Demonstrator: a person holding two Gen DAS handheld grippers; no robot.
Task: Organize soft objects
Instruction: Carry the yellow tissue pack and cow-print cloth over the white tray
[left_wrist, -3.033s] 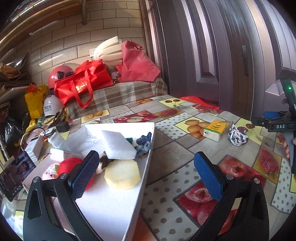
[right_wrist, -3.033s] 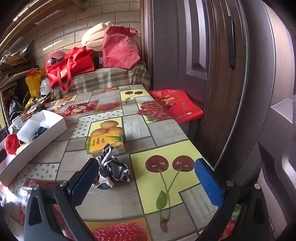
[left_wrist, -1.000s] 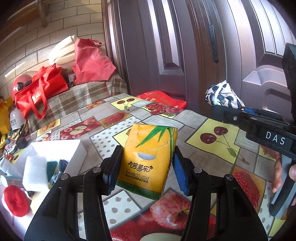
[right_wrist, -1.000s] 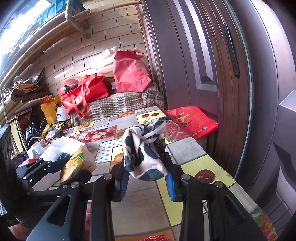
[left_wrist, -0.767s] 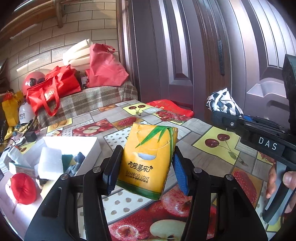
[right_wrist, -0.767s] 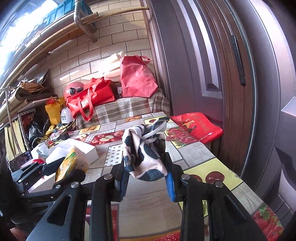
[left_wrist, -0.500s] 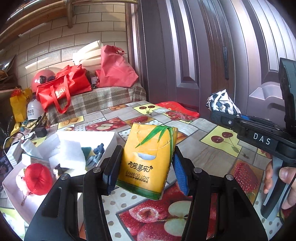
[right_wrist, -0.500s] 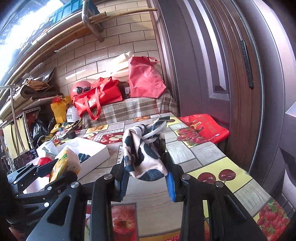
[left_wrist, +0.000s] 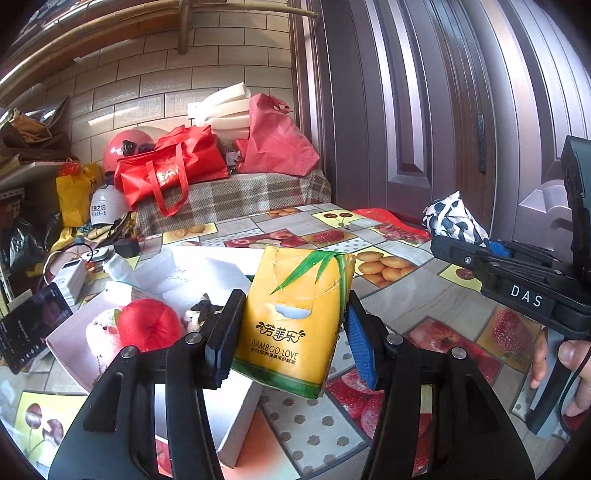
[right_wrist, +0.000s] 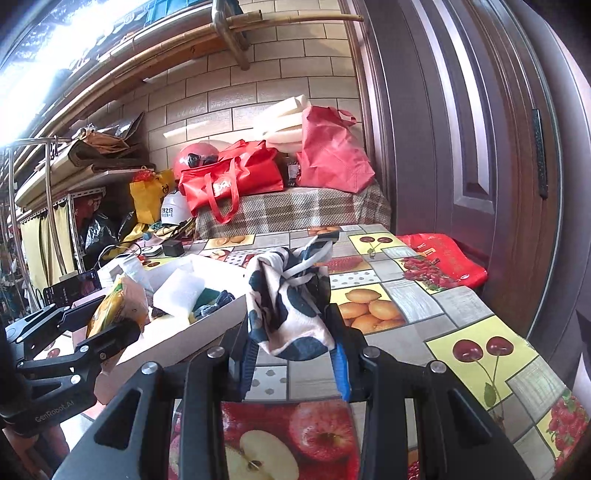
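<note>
My left gripper (left_wrist: 291, 339) is shut on a yellow tissue pack (left_wrist: 295, 321) and holds it upright above the near corner of the white box (left_wrist: 236, 428). In that box lie a red plush ball (left_wrist: 149, 325), a pink plush (left_wrist: 99, 332) and white foam (right_wrist: 177, 291). The right gripper (right_wrist: 293, 354) is shut on a bunched black-and-white spotted cloth (right_wrist: 288, 306), lifted over the fruit-print tabletop (right_wrist: 480, 354) just right of the box (right_wrist: 173, 343). The left wrist view shows the same cloth (left_wrist: 454, 218) at the right, with a hand (left_wrist: 569, 365) on the handle.
A phone (left_wrist: 29, 325), a charger (left_wrist: 72, 277) and cables crowd the table's left edge. Red bags (left_wrist: 170, 173) and a helmet (left_wrist: 125, 147) rest on a plaid-covered bench against the brick wall. A dark door (left_wrist: 424, 110) closes off the right side. A red bag (right_wrist: 443, 258) lies at the table's far right.
Both grippers have carried their loads leftward toward the white box, which now lies closer and larger in both views. Neither grip has changed.
</note>
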